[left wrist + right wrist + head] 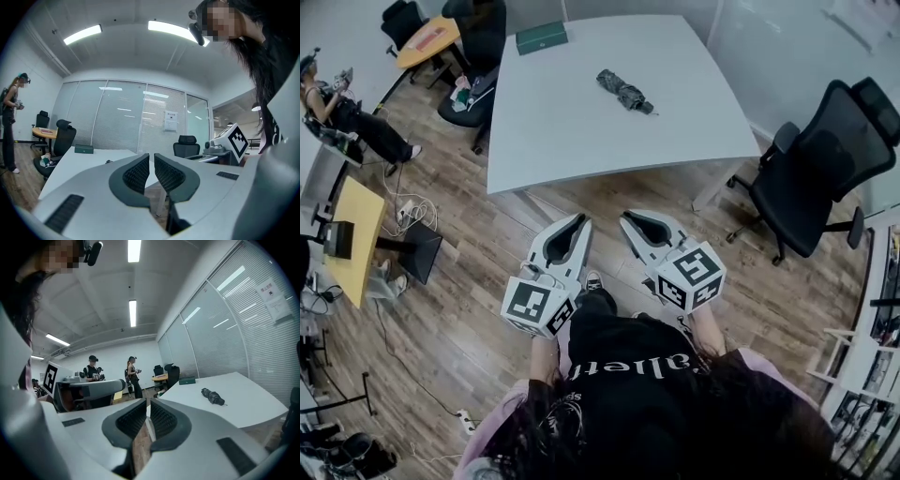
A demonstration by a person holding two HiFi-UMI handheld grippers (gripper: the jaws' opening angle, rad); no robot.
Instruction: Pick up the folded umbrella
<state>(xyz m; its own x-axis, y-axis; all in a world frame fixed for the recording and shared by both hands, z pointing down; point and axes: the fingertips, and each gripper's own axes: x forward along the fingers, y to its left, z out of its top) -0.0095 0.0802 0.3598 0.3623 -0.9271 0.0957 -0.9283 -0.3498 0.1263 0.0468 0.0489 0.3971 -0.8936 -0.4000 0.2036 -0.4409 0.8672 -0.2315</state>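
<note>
I hold both tools level over the brown wood-plank floor (pixel 469 309), short of the table edge. My left gripper (pixel 581 221), a white two-jaw tong with black ribbed pads, has its jaws drawn together, tips nearly meeting, with nothing between them. My right gripper (pixel 628 217), of the same build, is likewise closed and empty. The two sit side by side, apart from each other.

Ahead stands the large white rectangular table (pixel 553 131). The folded umbrella (pixel 624 91), a dark grey collapsed bundle, lies flat on the tabletop towards its far right part, well apart from both grippers and touching neither. In the right gripper view it lies right of the jaws (pixel 213 396).

At the table's far edge rests a flat dark green box (pixel 541 38). A black mesh office chair (pixel 816 169) stands at the table's right.
</note>
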